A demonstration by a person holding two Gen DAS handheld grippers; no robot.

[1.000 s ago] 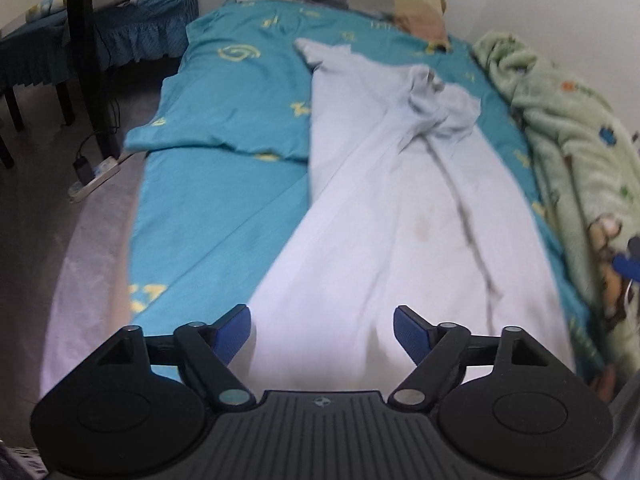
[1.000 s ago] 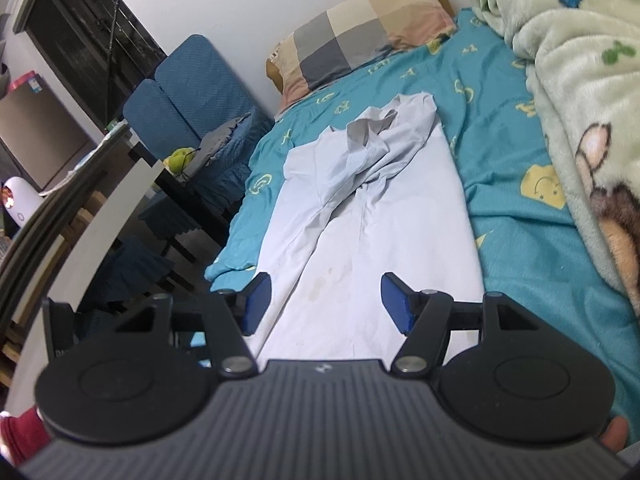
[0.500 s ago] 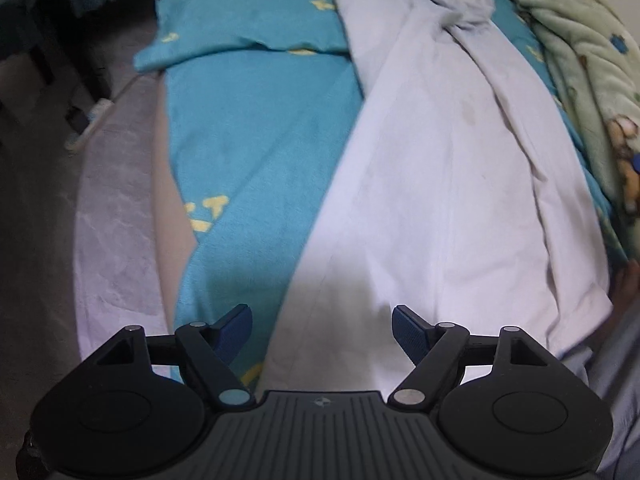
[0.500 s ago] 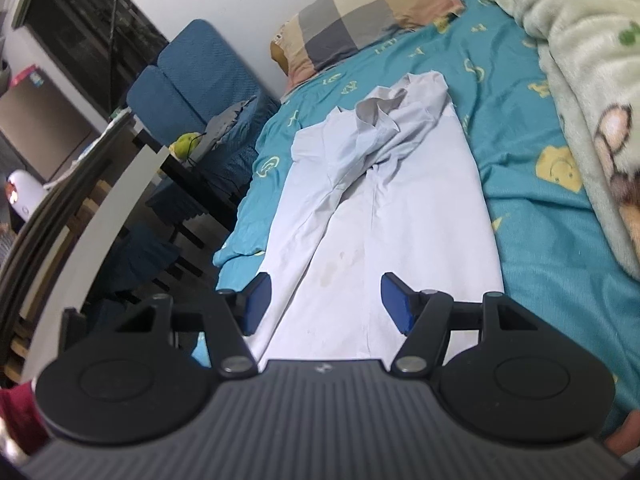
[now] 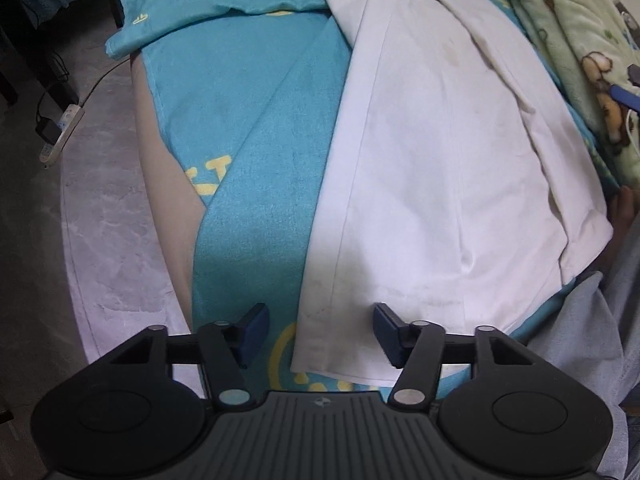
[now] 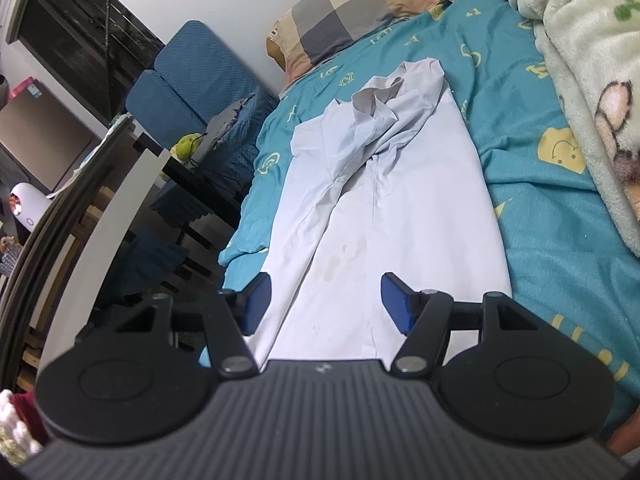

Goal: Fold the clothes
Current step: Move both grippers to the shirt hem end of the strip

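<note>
Left gripper (image 5: 319,334) poised over the near corner of the white garment (image 5: 440,184), jaws half apart and empty.

Its jaws have just been closing, yet the pads do not press on cloth; the garment's near left hem corner lies between them, just beyond the tips. The garment stretches lengthwise up the teal bedsheet (image 5: 256,168), away from both hands, its bunched collar end toward the checked pillow (image 6: 360,12). Right gripper (image 6: 324,300) hangs apart from the cloth, jaws wide and empty, looking along the same long axis. My judgement: the left hand is nearer and should take this hem corner first.
</note>
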